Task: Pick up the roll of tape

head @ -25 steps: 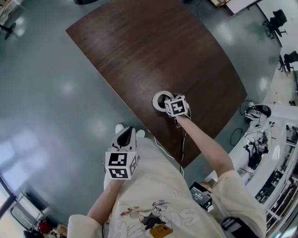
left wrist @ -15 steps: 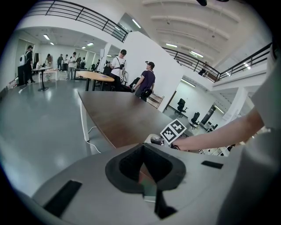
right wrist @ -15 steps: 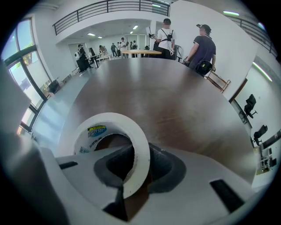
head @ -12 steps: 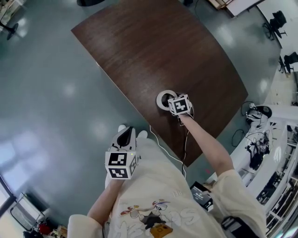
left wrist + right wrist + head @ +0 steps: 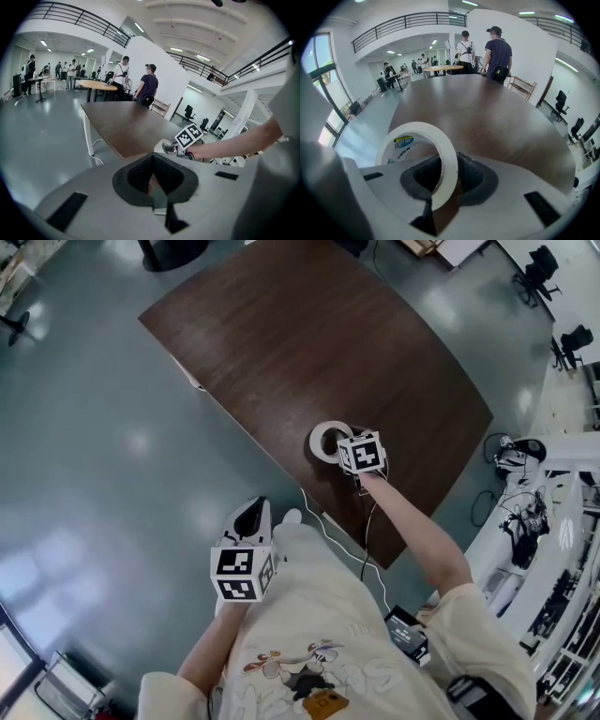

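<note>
Floor (image 5: 112, 427) of glossy grey-green fills the hall around a large, dark brown wooden worktop (image 5: 309, 343) with rounded corners. Below it in the head view stands the person in a cream printed shirt (image 5: 319, 643), both bare forearms stretched forward. Two bystanders (image 5: 480, 47) stand at the worktop's far end, with a round table (image 5: 443, 68) behind them and black office chairs (image 5: 539, 261) off to one side. A thin white cable (image 5: 314, 517) trails from the worktop's near edge down across the shirt.

Held low, just in front of the person's torso and off the worktop over the floor, the left gripper (image 5: 152, 180) has its dark pads drawn together with nothing between them; its marker cube (image 5: 242, 573) faces up.

Reaching over the near part of the worktop and angled steeply down, the right gripper (image 5: 443, 187) is clamped on the roll of tape (image 5: 419, 126), its pads pressing one wall of the white ring from inside and outside. That ring stands on edge in the grip, its open hole facing back toward the gripper. Whether its lower edge clears the wood cannot be told. A small blue and yellow label (image 5: 403, 140) sits on the inside of the core.
</note>
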{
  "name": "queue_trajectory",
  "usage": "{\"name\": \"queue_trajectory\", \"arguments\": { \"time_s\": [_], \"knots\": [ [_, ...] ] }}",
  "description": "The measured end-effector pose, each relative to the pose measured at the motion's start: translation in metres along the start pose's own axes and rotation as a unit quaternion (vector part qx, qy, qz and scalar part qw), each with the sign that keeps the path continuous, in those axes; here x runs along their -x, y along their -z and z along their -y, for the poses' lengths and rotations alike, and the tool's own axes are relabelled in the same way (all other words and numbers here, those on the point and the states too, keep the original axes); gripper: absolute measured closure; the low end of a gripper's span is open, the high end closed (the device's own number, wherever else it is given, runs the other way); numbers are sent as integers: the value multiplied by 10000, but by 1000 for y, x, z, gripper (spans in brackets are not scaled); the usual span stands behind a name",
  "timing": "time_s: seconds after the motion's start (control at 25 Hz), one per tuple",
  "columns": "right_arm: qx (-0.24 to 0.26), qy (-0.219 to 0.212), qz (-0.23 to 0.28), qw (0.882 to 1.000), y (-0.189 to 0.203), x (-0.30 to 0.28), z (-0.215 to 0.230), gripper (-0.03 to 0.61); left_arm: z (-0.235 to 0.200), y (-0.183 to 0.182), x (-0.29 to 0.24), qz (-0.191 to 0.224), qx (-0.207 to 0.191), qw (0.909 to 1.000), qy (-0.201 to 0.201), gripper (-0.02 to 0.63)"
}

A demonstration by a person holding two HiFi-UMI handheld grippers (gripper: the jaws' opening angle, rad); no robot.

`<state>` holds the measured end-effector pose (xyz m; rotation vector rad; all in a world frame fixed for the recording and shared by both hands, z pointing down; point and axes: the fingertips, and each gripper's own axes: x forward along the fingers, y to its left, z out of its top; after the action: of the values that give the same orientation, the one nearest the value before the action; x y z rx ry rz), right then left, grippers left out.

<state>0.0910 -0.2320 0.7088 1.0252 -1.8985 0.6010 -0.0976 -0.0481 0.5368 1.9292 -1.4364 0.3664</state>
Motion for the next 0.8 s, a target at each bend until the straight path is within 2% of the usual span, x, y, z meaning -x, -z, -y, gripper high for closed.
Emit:
{"name": "queue_trajectory", "arguments": {
  "time_s": [0.48,0.8],
  "knots": [
    [-561,-185,1040,9928,-20,98,-31,486,-1,-14,15,38,-389,9987,334,607],
    [-1018,-292,1722,9793,-7,175,-37,486,24,-35,25,209,-705,9952,651,607]
  ]
}}
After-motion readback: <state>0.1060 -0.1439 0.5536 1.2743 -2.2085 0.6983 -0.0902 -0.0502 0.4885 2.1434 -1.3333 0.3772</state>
